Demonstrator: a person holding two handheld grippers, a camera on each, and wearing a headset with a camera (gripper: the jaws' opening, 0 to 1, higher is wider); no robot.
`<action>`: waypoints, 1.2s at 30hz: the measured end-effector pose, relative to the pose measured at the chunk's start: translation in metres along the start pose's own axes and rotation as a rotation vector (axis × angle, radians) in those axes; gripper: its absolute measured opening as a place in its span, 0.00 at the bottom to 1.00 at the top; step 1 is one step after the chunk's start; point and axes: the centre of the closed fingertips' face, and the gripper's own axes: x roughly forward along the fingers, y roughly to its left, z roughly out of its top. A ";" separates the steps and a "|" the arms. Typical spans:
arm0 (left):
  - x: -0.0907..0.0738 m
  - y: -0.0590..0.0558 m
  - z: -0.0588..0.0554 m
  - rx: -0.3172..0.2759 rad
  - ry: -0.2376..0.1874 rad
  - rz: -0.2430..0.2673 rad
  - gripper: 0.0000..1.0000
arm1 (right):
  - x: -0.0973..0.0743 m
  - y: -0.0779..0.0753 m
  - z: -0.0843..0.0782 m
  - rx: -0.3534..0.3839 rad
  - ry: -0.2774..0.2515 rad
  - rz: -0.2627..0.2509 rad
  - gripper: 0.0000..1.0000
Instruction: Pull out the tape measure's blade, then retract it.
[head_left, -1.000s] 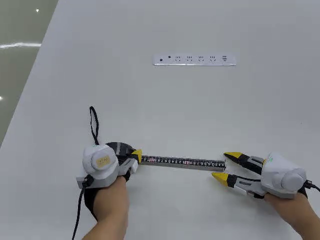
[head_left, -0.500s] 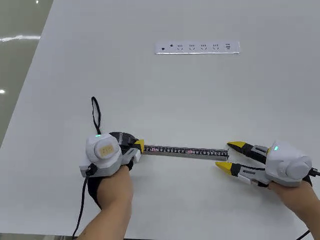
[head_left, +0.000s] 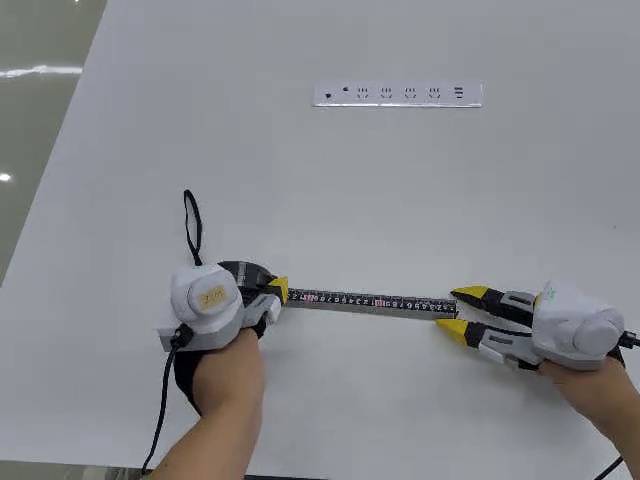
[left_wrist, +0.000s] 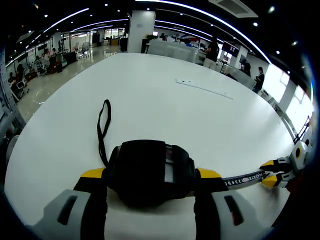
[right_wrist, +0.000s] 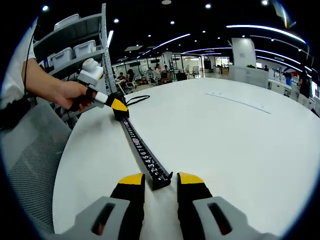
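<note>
A black tape measure (head_left: 245, 280) lies near the table's front edge, and my left gripper (head_left: 262, 300) is shut on its case (left_wrist: 150, 170). Its blade (head_left: 370, 302) runs flat along the table to the right, numbers up. My right gripper (head_left: 460, 311) sits at the blade's free end, its yellow-tipped jaws open a little on either side of the end hook (right_wrist: 162, 179) with a small gap on each side. The right gripper view looks back along the blade (right_wrist: 142, 152) to the case (right_wrist: 120, 107). The tape's black wrist strap (head_left: 190, 225) trails away behind it.
A white power strip (head_left: 398, 95) lies flat on the white table (head_left: 350, 200) well beyond the tape. The table's left edge (head_left: 60, 150) drops to a shiny floor. A black cable (head_left: 160, 420) hangs from the left gripper.
My right gripper's jaws have narrowed around the blade's end over the last second. The left gripper and the tape's case stay put; the head camera shifted slightly.
</note>
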 end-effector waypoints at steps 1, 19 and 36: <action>0.000 0.000 0.000 0.000 0.000 0.000 0.68 | 0.000 0.000 0.000 -0.002 -0.001 0.003 0.23; 0.001 0.000 0.000 -0.001 -0.001 -0.001 0.68 | 0.001 0.005 0.007 -0.009 -0.005 0.022 0.15; -0.002 -0.001 0.000 -0.002 0.000 0.001 0.68 | 0.001 0.003 0.007 -0.008 -0.009 0.027 0.14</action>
